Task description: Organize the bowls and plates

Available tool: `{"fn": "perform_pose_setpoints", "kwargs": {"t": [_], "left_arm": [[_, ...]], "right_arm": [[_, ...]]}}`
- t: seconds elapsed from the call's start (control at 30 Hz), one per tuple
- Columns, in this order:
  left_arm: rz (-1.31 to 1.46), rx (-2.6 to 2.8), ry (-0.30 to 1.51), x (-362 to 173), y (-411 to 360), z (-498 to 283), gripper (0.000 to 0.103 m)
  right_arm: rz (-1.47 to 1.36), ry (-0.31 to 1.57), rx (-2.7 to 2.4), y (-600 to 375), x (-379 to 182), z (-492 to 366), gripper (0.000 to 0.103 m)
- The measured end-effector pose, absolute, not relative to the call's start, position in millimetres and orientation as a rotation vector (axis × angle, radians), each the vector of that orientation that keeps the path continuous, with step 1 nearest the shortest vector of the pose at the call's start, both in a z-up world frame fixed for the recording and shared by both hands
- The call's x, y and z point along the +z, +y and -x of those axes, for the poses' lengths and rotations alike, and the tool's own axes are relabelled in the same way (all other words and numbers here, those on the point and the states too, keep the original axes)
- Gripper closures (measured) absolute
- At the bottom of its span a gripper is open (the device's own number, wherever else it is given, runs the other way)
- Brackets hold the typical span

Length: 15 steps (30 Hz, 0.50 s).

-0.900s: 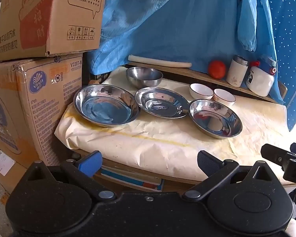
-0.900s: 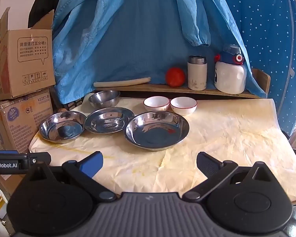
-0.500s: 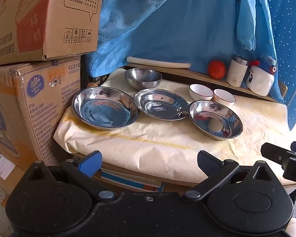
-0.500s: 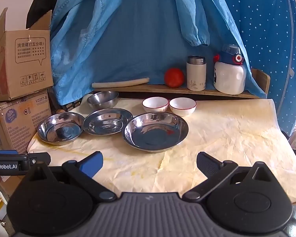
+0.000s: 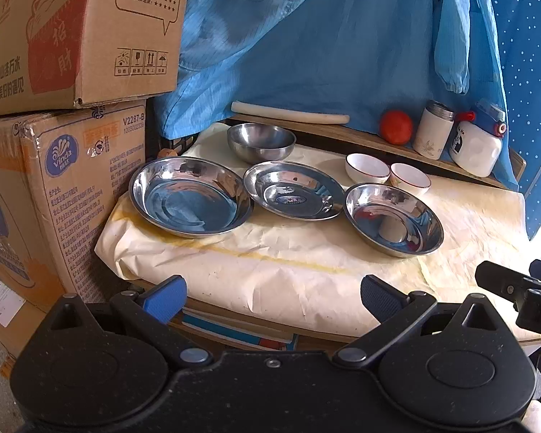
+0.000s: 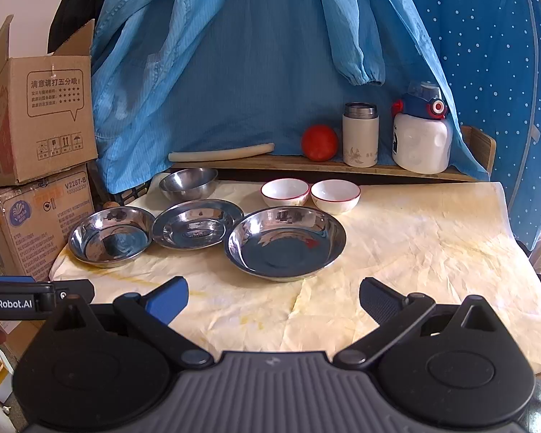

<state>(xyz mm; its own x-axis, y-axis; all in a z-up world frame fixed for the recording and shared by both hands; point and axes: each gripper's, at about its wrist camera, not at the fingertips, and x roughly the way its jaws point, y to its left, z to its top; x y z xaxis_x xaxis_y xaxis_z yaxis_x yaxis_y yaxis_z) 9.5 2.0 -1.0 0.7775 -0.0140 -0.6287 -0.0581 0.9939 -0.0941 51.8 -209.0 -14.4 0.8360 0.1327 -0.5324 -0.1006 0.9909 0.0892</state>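
We hold the left gripper (image 5: 270,297) and right gripper (image 6: 274,297) with jaws wide apart and empty, short of the three shiny steel plates (image 6: 286,241) in a row on the cream paper-covered table (image 6: 432,252) fronting a blue curtain (image 6: 252,54).

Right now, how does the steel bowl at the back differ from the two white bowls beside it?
The steel bowl is bare shiny metal; the white bowls are white with a thin red rim. The steel bowl looks wider than either white bowl. It stands alone behind the steel plates, while the white bowls sit as a close pair. All three stand upright and empty on the paper-covered table.
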Motion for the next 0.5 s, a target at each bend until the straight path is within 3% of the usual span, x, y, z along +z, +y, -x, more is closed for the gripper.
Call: {"fn": "perform_pose_setpoints", "kwargs": {"t": [0.5], "left_arm": [[0.105,0.024,0.680,2.1,-1.2,-11.8,0.001]], "right_arm": [[-0.063,0.566,0.124,-211.3,-12.9,-55.2,0.000]]}}
